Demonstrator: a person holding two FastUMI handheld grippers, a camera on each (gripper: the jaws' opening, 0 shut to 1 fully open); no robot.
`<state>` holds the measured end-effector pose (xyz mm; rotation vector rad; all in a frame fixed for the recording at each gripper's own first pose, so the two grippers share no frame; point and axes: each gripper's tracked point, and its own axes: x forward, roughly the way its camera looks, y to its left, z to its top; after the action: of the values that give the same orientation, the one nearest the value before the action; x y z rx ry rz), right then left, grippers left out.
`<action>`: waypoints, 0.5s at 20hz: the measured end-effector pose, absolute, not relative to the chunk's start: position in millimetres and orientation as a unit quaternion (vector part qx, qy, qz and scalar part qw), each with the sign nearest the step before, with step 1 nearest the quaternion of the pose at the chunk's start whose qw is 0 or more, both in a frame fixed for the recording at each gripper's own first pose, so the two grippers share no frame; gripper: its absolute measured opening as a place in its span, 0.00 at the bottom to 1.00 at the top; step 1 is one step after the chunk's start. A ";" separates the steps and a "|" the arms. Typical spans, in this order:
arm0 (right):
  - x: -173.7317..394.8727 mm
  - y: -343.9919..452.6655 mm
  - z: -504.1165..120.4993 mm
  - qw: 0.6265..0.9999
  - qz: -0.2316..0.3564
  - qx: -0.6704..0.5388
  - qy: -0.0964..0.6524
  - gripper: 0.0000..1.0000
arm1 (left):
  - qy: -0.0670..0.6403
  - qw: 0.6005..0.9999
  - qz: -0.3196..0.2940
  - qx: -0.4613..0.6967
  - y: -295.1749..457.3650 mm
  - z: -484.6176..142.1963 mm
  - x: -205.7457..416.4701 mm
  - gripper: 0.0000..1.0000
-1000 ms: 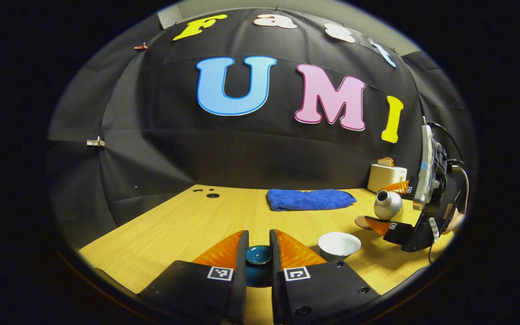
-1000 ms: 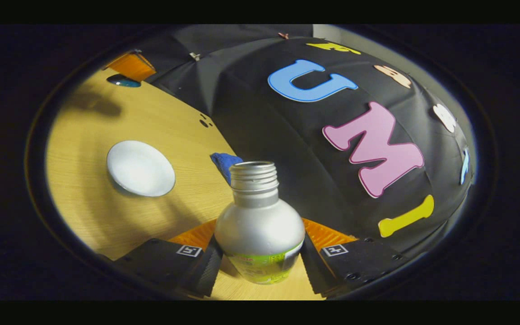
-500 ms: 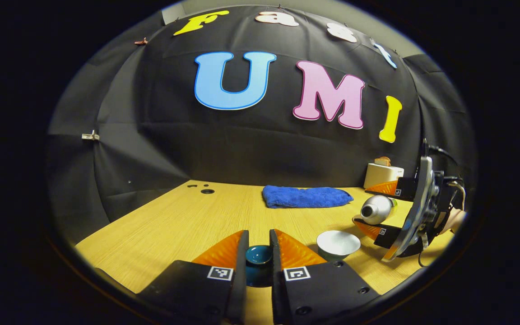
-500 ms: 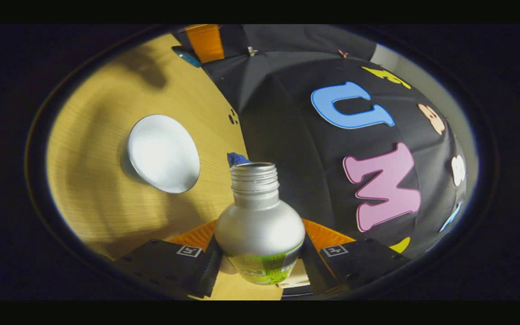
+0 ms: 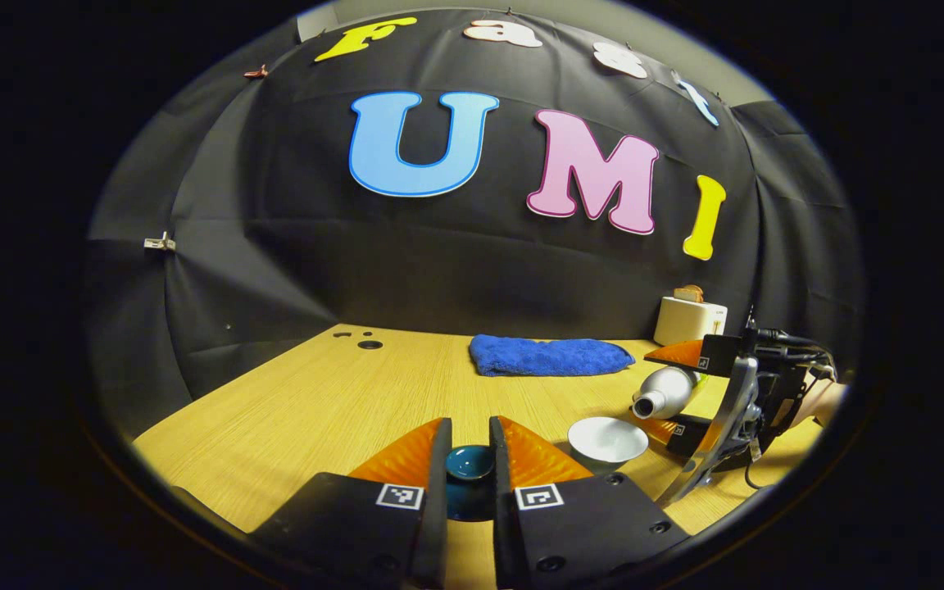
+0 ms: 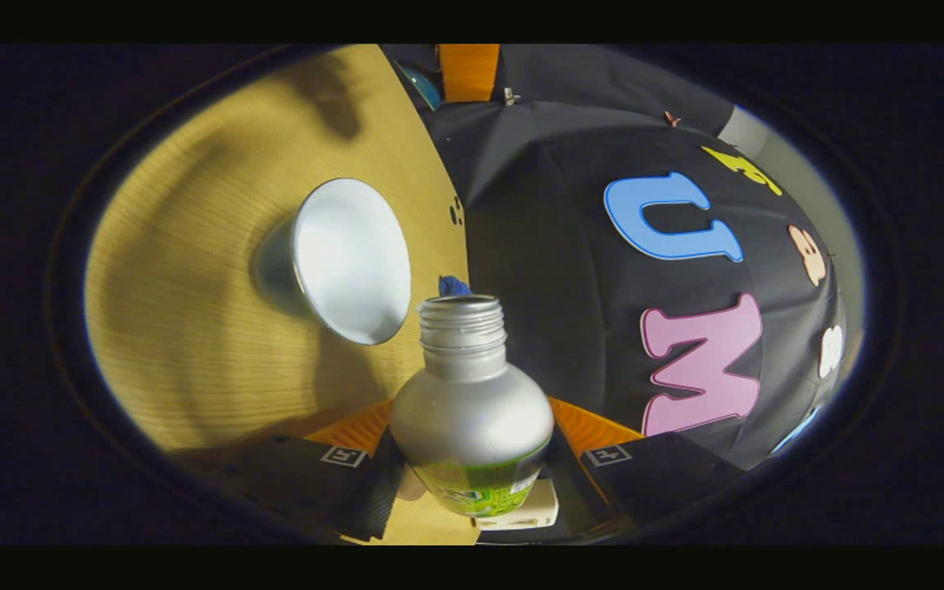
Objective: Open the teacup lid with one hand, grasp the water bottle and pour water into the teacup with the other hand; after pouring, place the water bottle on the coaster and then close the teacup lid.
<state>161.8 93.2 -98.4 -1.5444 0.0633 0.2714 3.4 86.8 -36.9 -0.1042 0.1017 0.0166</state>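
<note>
Tipped further since a second ago, the water bottle (image 6: 470,410), clamped in the right gripper (image 6: 472,459), points its mouth just beside the teacup (image 5: 607,440); the left gripper (image 5: 469,471) grips the lid (image 5: 469,464).

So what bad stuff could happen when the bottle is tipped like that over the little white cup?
1. The water bottle lies tipped almost flat, its mouth at the teacup's edge, not over the middle, so water might splash onto the table.
2. The teacup is small and shallow, so it could overflow with a fast pour.
3. The left gripper grips the blue lid just above the table; it could slip and drop.
</note>
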 end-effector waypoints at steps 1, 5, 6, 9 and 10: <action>161.6 94.0 -97.4 0.698 0.121 -0.705 0.023 0.81 | 0.052 0.997 0.008 -0.053 86.7 -38.2 3.7 0.27; 163.5 91.5 -98.1 0.664 0.118 -0.738 0.008 0.80 | 0.054 0.997 0.003 -0.060 85.8 -41.0 4.2 0.27; 163.0 92.0 -99.7 0.658 0.119 -0.744 0.006 0.79 | 0.056 0.996 0.001 -0.063 83.7 -42.3 4.2 0.27; 162.4 99.2 -95.9 0.642 0.119 -0.757 -0.012 0.77 | 0.060 0.996 -0.003 -0.066 82.0 -45.7 3.9 0.27; 161.3 102.2 -94.0 0.636 0.120 -0.762 -0.018 0.81 | 0.060 0.996 -0.003 -0.066 82.2 -45.4 3.9 0.27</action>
<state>161.3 102.2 -94.0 -1.7420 -0.0402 0.2744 3.9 82.2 -45.4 -0.1328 0.1203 -0.0065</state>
